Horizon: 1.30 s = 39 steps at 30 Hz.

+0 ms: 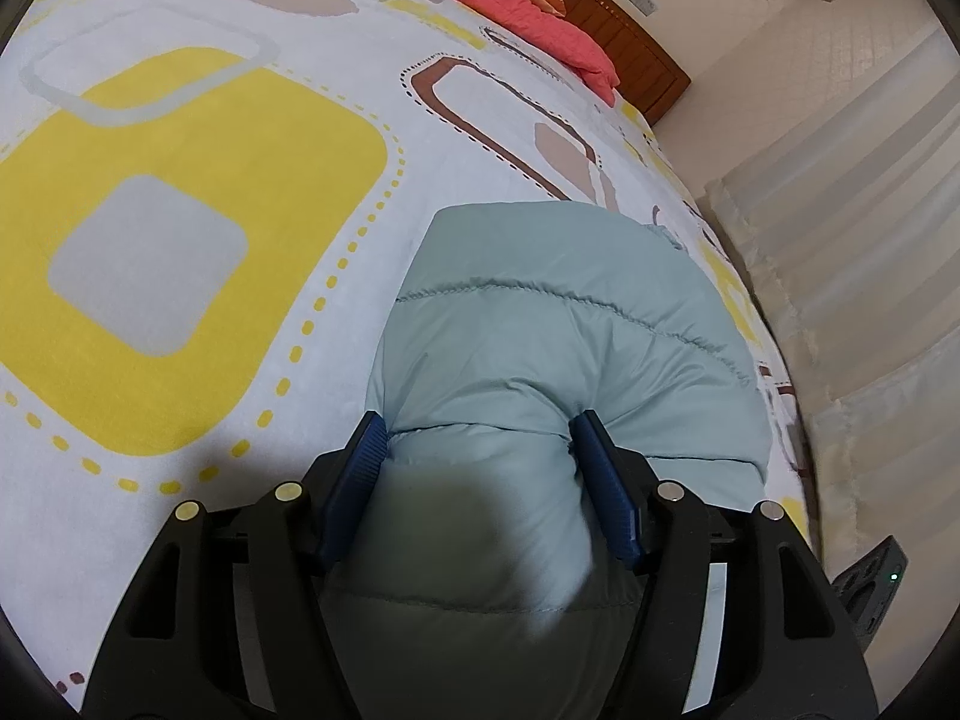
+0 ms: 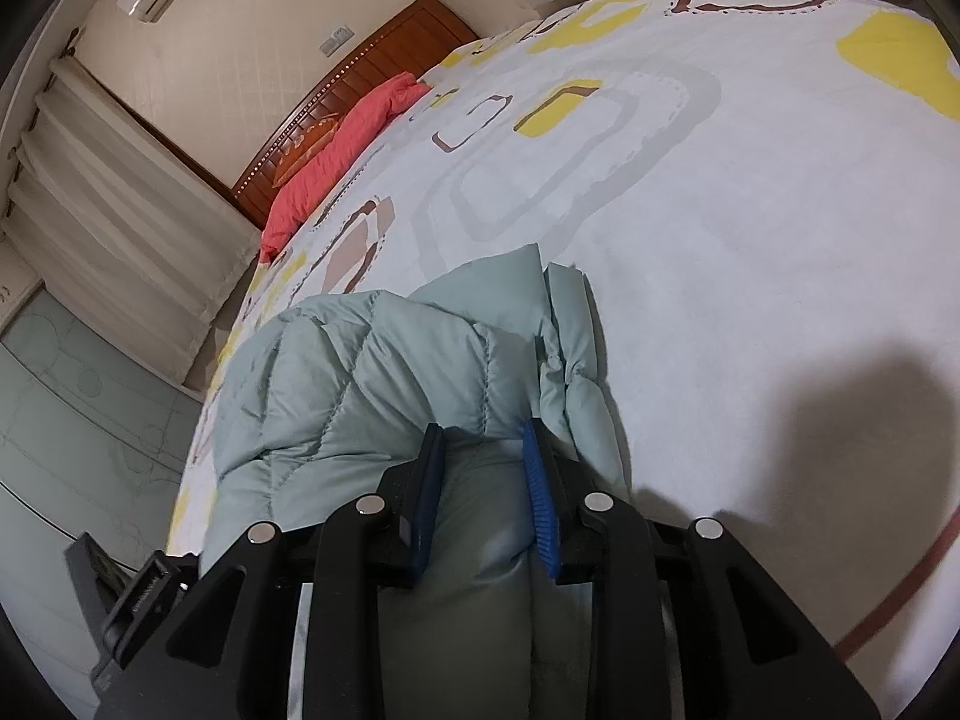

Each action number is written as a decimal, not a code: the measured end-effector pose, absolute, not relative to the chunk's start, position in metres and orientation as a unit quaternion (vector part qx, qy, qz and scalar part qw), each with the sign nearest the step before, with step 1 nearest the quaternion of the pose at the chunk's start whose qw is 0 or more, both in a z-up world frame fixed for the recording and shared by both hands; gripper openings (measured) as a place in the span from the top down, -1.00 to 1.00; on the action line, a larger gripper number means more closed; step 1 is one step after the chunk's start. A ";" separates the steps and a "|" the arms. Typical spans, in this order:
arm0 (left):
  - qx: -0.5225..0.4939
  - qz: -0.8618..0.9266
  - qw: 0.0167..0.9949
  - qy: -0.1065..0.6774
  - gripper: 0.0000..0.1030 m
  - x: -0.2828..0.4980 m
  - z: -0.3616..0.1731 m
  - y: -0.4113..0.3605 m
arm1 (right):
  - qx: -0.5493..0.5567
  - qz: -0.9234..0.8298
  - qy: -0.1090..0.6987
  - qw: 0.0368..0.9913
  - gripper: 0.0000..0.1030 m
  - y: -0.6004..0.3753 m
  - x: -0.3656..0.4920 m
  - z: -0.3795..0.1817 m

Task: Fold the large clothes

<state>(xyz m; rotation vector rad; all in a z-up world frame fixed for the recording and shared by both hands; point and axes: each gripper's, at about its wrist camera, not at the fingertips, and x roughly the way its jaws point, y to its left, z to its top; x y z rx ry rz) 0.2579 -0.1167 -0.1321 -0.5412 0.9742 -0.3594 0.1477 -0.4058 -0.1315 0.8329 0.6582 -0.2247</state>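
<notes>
Jacket: your pale green quilted jacket (image 1: 558, 324) lies bunched on the bed (image 1: 198, 228), and both sets of fingers have a piece of it.
Left fingers: your left gripper (image 1: 480, 438) is clenched on a thick roll of the padded fabric; the blue pads (image 1: 366, 468) press into it from both sides, and the fabric bulges out ahead of the tips.
Right fingers: your right gripper (image 2: 483, 450) clamps a narrower fold of the same jacket (image 2: 372, 372), with the blue pad (image 2: 540, 510) dug into the cloth.
Ahead of the left fingers: the rest of the jacket curves away toward the bed's edge, a stitched seam running across it.
Ahead of the right fingers: quilted panels spread out, and a loose strip of the jacket stands just beyond the right pad.
Far beyond the fingers: a coral pillow (image 1: 528, 6) rests against the wooden headboard (image 1: 624, 30).
Beside the bed: pale curtains (image 2: 114, 204) hang along the wall.
</notes>
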 end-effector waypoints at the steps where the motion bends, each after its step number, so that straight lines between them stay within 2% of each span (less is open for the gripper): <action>1: -0.268 -0.173 0.826 0.466 -0.29 0.259 -0.132 -0.112 | 0.404 -0.104 0.311 0.854 0.29 -0.408 0.144 -0.129; 2: -0.282 -0.175 0.816 0.473 -0.34 0.261 -0.132 -0.107 | 0.415 -0.101 0.304 0.852 0.18 -0.412 0.139 -0.126; 3: -0.292 -0.174 0.810 0.477 -0.37 0.262 -0.132 -0.103 | 0.421 -0.102 0.297 0.851 -0.11 -0.415 0.135 -0.123; 4: -0.306 -0.172 0.803 0.481 -0.44 0.262 -0.132 -0.097 | 0.428 -0.106 0.286 0.851 -0.33 -0.418 0.128 -0.120; 5: -0.327 -0.170 0.797 0.478 -0.51 0.261 -0.132 -0.087 | 0.432 -0.115 0.275 0.851 -0.34 -0.422 0.121 -0.116; 11: -0.393 -0.178 0.772 0.468 -0.61 0.259 -0.143 -0.066 | 0.472 -0.091 0.275 0.833 -0.35 -0.434 0.112 -0.126; 15: -0.394 -0.198 0.764 0.472 -0.69 0.259 -0.145 -0.072 | 0.495 -0.069 0.287 0.817 -0.35 -0.431 0.119 -0.144; 22: -0.352 -0.237 0.766 0.483 -0.81 0.263 -0.146 -0.092 | 0.472 -0.038 0.307 0.826 -0.37 -0.418 0.135 -0.144; 27: -0.337 -0.250 0.769 0.483 -0.81 0.263 -0.145 -0.098 | 0.465 -0.031 0.308 0.829 -0.35 -0.416 0.140 -0.144; 31: -0.335 -0.259 0.767 0.482 -0.71 0.263 -0.145 -0.101 | 0.460 -0.017 0.311 0.831 -0.13 -0.413 0.142 -0.146; 39: -0.334 -0.270 0.765 0.480 -0.59 0.265 -0.146 -0.104 | 0.455 -0.010 0.310 0.835 0.03 -0.413 0.143 -0.149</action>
